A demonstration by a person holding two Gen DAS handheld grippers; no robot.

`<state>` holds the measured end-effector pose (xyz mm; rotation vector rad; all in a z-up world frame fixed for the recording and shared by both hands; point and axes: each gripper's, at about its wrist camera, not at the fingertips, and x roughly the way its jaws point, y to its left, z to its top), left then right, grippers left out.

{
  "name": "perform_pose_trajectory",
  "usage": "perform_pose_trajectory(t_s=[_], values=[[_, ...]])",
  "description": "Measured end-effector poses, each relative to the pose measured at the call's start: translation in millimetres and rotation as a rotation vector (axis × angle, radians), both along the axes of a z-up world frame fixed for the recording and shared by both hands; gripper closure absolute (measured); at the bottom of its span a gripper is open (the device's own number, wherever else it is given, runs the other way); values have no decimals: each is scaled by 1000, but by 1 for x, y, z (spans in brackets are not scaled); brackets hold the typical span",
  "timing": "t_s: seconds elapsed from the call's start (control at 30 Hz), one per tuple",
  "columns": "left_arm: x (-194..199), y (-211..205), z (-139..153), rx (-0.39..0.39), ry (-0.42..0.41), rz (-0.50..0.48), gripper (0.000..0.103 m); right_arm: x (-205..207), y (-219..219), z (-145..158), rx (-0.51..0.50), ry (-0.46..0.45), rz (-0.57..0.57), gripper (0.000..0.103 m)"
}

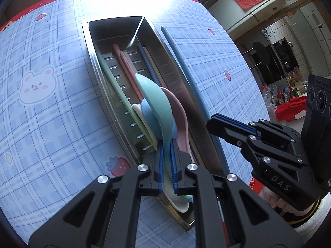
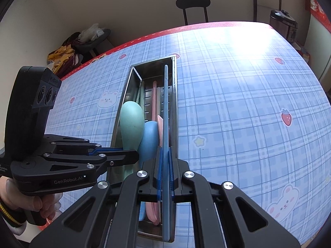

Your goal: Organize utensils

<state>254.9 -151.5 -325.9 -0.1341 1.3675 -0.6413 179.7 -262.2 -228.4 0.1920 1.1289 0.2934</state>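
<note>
White "GenRobot.AI" on left gripper (image 2: 132, 157), jaws clamping green spoon (image 1: 157, 103); right gripper (image 2: 164, 155) jaws on blue chopstick (image 2: 166, 107).

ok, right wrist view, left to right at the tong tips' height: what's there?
Left tongs → green spoon → blue spoon → blue chopstick clamped in the right tongs → right wall of the steel utensil box → plaid tablecloth → strawberry print.

A metal box (image 1: 124, 23) lies lengthwise on the table (image 1: 51, 66), running near to far. Inside it, chopsticks (image 1: 126, 70) lie along its floor with spoons (image 1: 153, 111) stacked at the near end.
</note>
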Motion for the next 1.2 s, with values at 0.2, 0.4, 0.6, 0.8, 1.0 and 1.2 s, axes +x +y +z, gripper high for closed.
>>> perform_pose_trajectory(t_s=[0.2,0.4,0.6,0.8,1.0,1.2], values=[[5,4,4,12,-17,-14,82,3,2,-5,7,18,-13,97],[6,9,8,11,-30,-14,78,8,4,-6,3,30,-25,97],[2,21,18,16,-55,-6,78,10,3,-5,-4,34,-38,96],[-2,38,34,27,-90,13,75,8,5,6,-18,22,-42,96],[-19,65,61,17,-145,39,74,-6,12,31,-54,-12,-43,95],[-45,101,97,8,-231,72,74,-31,25,67,-94,-68,-38,92]])
